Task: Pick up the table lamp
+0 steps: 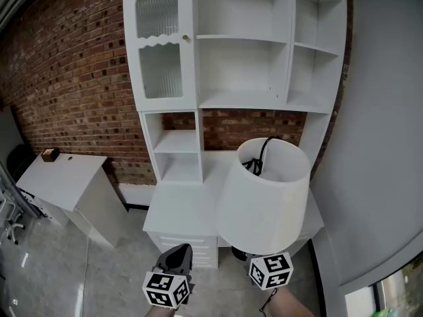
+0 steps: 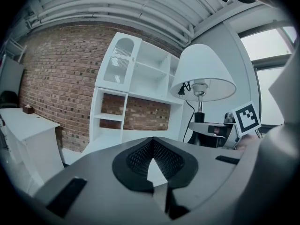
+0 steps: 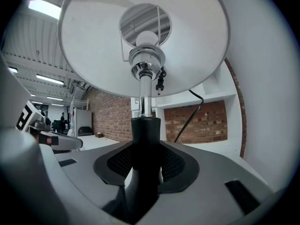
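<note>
The table lamp has a white cone shade (image 1: 264,197) and a black cord hanging from its top. My right gripper (image 1: 262,255) sits under the shade and is shut on the lamp's black stem (image 3: 145,139), holding the lamp upright in front of the desk. In the right gripper view the stem stands between the pads (image 3: 174,165) with the shade (image 3: 140,41) overhead. My left gripper (image 1: 178,256) is to the lamp's left, shut with nothing in it. The left gripper view shows the lamp (image 2: 204,71) to its right, held in the right gripper (image 2: 211,128).
A white desk (image 1: 185,207) with a tall shelf hutch (image 1: 238,65) stands against the brick wall straight ahead. A second white table (image 1: 63,177) is at the left. A grey wall (image 1: 383,144) runs close on the right. Grey floor lies below.
</note>
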{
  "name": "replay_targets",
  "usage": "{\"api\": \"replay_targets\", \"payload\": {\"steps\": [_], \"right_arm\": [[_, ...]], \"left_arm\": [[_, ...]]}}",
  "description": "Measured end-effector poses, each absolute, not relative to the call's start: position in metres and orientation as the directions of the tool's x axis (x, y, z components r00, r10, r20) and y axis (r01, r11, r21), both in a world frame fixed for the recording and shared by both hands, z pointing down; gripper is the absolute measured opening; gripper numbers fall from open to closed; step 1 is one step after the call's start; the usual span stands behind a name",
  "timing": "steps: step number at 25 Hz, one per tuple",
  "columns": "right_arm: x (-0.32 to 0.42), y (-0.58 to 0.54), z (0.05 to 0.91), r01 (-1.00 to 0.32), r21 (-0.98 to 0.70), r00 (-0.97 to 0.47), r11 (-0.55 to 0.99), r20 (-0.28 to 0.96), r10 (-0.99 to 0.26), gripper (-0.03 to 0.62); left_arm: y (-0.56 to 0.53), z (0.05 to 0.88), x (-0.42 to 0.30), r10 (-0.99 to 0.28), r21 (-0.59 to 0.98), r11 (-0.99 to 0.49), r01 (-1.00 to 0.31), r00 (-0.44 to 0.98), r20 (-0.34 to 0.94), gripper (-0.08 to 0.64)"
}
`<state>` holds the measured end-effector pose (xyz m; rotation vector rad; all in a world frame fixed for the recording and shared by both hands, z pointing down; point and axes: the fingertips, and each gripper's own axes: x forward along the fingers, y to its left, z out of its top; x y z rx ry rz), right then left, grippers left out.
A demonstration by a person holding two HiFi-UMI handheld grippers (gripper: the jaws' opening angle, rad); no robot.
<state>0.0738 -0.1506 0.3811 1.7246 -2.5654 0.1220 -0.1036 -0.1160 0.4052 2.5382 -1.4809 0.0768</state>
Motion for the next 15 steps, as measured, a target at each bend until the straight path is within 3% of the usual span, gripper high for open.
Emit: {"api": "replay_targets", "payload": {"steps": [15], "right_arm": [[0.161,-0.101,0.381,-0.917,-0.055,-0.398,0.394,0.093,-0.913,0.161]], "left_arm": [[-0.074,0.403,-0.023,-0.867,0.145,-0.451,-0.881,0.470,0.164,-0.002]]}}
